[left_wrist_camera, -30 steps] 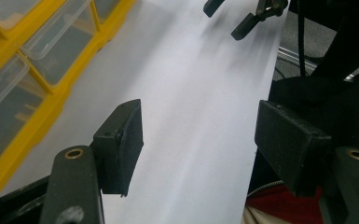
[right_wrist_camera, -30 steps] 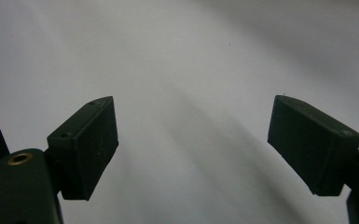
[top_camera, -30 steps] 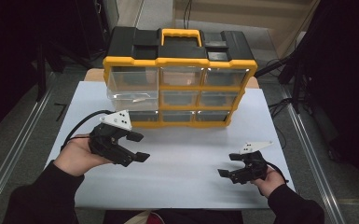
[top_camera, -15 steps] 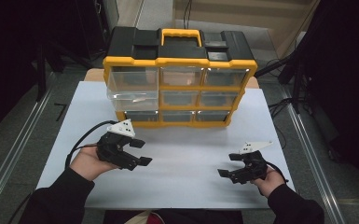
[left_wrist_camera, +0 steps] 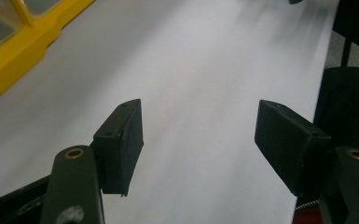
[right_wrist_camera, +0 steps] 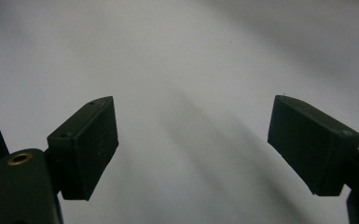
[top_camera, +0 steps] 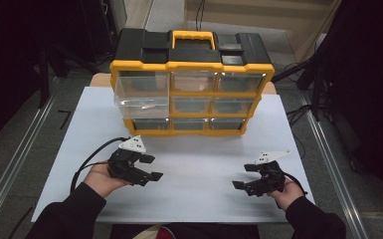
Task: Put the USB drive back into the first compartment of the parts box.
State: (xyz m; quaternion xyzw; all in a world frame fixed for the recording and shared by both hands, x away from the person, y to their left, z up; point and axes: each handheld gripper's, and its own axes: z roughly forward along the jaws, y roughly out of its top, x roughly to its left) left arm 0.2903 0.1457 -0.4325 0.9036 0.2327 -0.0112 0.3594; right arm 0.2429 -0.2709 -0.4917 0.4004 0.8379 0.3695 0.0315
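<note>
Fingers spread wide and empty on both my left gripper and right gripper, low in the frame over the white table — every drawer of the organizer at upper centre looks shut, so I judge nothing started yet.

High view looking forward and down from above person's side, taking in whole white tabletop and yellow-black drawer organizer at far edge. Left gripper view riding low and close over tabletop, facing along own spread jaws, catching organizer's yellow base at upper left corner. Right gripper view sitting closer still over tabletop, aiming between own parted jaws. All three sharing white tabletop.
</note>
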